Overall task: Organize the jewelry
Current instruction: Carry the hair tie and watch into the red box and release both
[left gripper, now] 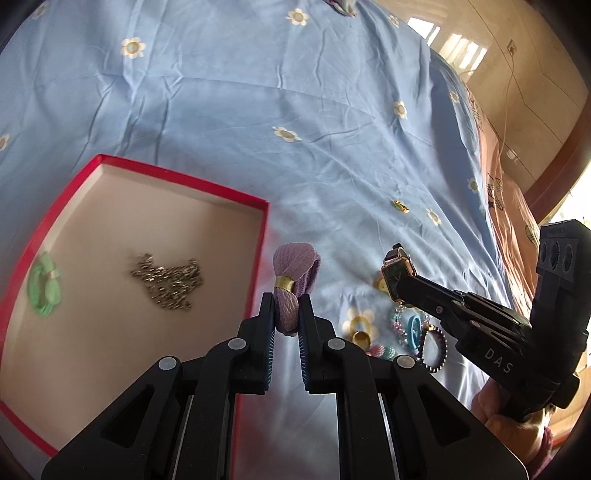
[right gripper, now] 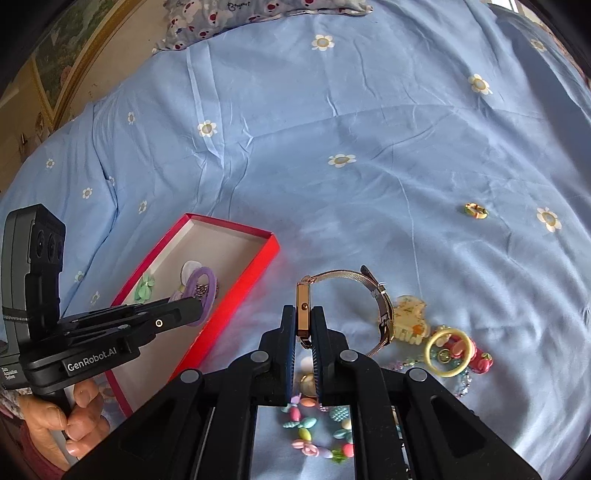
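Observation:
My left gripper (left gripper: 286,306) is shut on a purple hair tie (left gripper: 295,275) with a gold band, held just right of the red box (left gripper: 258,236). In the box lie a silver chain (left gripper: 168,280) and a green hair tie (left gripper: 42,284). My right gripper (right gripper: 303,321) is shut on the square case of a rose-gold watch (right gripper: 303,310), its mesh strap (right gripper: 369,291) arching to the right above the blue bedsheet. In the left wrist view the right gripper (left gripper: 400,286) holds the watch (left gripper: 397,269). In the right wrist view the left gripper (right gripper: 192,308) holds the purple tie (right gripper: 201,291) over the red box (right gripper: 236,295).
A pile of jewelry lies on the sheet: a cream hair claw (right gripper: 410,319), a yellow ring bangle (right gripper: 448,350), pastel bead bracelets (right gripper: 314,432), a dark bead bracelet (left gripper: 436,347) and a gold ring (left gripper: 360,336). A small ring (right gripper: 475,211) lies apart, farther back. A pillow (right gripper: 258,14) lies at the bed's head.

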